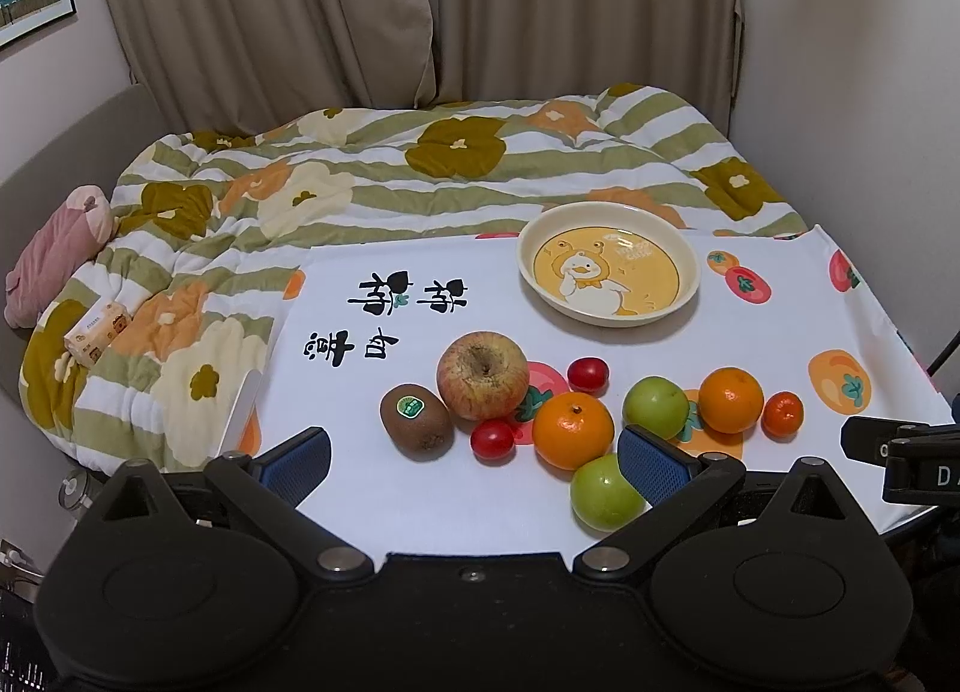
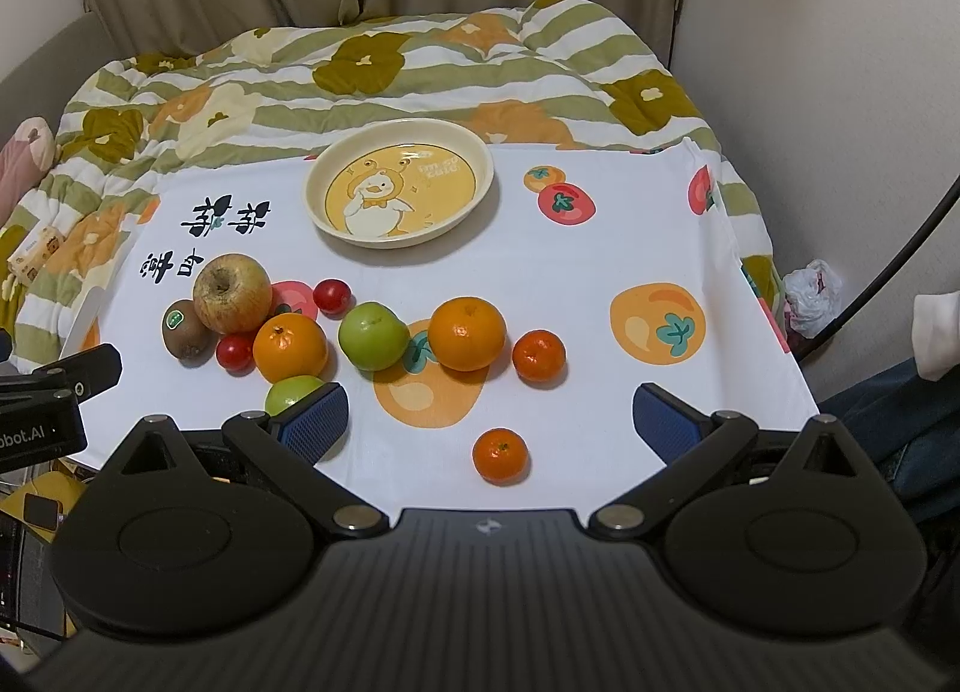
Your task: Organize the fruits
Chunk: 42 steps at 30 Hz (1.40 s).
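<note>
In the left wrist view, the left claw (image 1: 474, 455) hovers wide apart and holds nothing, low over the near edge of the bench (image 1: 810, 332), whose smooth white cloth carries printed persimmons and black Chinese characters. Bare cloth lies between the fruit cluster and the glossy cream duck plate (image 1: 609, 271) at the far side. A matte red apple (image 1: 483, 375) touches a fuzzy kiwi (image 1: 415, 421) that bears a green sticker I cannot read. In the right wrist view, the right claw (image 2: 491, 419) is also spread wide and holds nothing, above the near edge. A small dimpled mandarin (image 2: 500, 455) sits alone between its blue ribbed pads (image 2: 663, 421), with open cloth toward the right edge. A smooth green apple (image 2: 373, 336) sits just beside a large orange (image 2: 467, 333).
</note>
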Available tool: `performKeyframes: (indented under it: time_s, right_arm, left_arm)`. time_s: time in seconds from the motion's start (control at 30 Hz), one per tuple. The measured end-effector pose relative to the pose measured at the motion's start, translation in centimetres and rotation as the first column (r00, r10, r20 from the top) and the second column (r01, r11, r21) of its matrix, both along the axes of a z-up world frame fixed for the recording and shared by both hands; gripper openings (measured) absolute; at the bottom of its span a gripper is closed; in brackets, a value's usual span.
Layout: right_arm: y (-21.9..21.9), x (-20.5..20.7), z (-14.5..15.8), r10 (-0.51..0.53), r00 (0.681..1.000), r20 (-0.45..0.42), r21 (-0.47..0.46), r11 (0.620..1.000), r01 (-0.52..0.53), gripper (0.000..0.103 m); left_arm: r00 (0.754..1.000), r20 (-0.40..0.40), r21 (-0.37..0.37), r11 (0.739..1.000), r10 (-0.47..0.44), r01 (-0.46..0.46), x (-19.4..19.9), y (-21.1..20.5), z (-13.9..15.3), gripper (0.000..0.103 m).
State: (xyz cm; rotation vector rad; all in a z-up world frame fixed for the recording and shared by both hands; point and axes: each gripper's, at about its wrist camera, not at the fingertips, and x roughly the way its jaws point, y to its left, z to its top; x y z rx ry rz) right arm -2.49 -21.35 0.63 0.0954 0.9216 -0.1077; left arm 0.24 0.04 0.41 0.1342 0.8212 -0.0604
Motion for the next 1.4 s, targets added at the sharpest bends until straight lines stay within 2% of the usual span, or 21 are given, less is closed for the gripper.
performKeyframes:
  time_s: [0.2, 0.37, 0.57, 0.7, 1.0, 1.4]
  right_arm:
    - [0.0, -0.1, 0.0, -0.009, 1.0, -0.005, 0.005, 1.0, 0.009, 0.103]
    - [-0.2, 0.9, 0.9, -0.012, 1.0, 0.009, -0.005, 1.0, 0.012, 0.103]
    - [-0.6, 1.5, -0.1, 0.021, 0.999, 0.036, -0.051, 0.998, -0.019, 0.103]
    - [-1.4, 2.8, -1.9, 0.075, 0.996, 0.048, -0.046, 0.996, -0.073, 0.103]
    - [-2.9, 7.1, -6.3, 0.282, 0.959, 0.043, -0.043, 0.959, -0.28, 0.103]
    - [-5.0, 11.5, -11.1, 0.455, 0.89, 0.007, -0.004, 0.89, -0.455, 0.103]
  left_arm:
    - [1.0, -0.009, 0.006, 1.0, -0.007, 0.007, 0.2, -0.1, 0.1, 0.103]
    - [0.999, -0.005, 0.007, 0.999, -0.049, 0.049, 0.7, -0.2, 0.0, 0.103]
    - [0.993, -0.01, -0.015, 0.993, -0.115, 0.115, 1.1, -0.7, -1.8, 0.103]
    - [0.992, -0.029, -0.003, 0.992, -0.123, 0.123, 1.6, -1.7, -3.6, 0.103]
    - [0.996, -0.073, -0.012, 0.999, -0.048, 0.047, 2.4, -4.7, -7.7, 0.102]
    - [0.987, -0.151, -0.001, 0.998, 0.059, -0.06, 4.0, -8.5, -12.1, 0.097]
